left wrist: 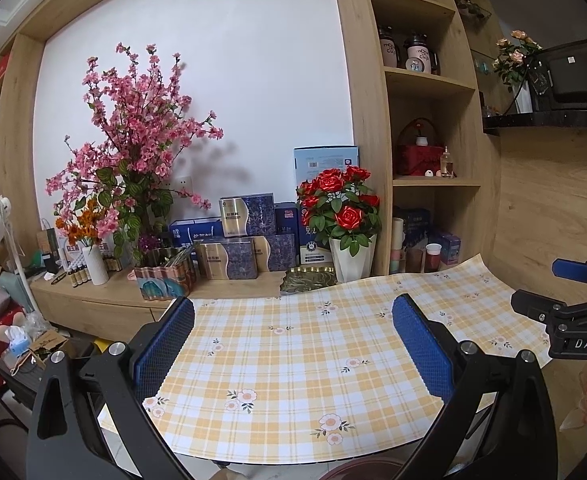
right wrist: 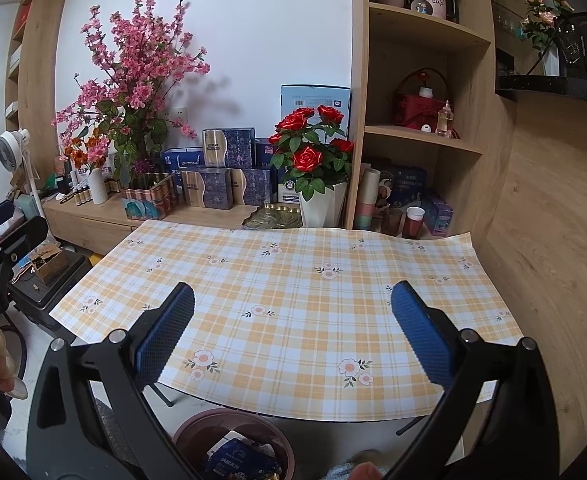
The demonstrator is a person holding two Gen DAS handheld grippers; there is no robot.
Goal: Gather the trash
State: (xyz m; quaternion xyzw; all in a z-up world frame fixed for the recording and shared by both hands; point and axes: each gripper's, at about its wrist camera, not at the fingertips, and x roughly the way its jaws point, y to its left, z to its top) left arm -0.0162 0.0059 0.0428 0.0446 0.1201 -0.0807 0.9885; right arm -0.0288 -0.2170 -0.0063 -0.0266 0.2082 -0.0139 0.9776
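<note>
— Hovering above the checked, flower-printed tablecloth (right wrist: 293, 300), both grippers?
— Yes. Left gripper (left wrist: 293, 340) and right gripper (right wrist: 293, 332) gape wide, ribbed blue pads holding nothing.
— Trash?
— Crumpled wrappers (right wrist: 241, 460) lie in the round brown bin (right wrist: 197, 428), below the tablecloth's near edge.
</note>
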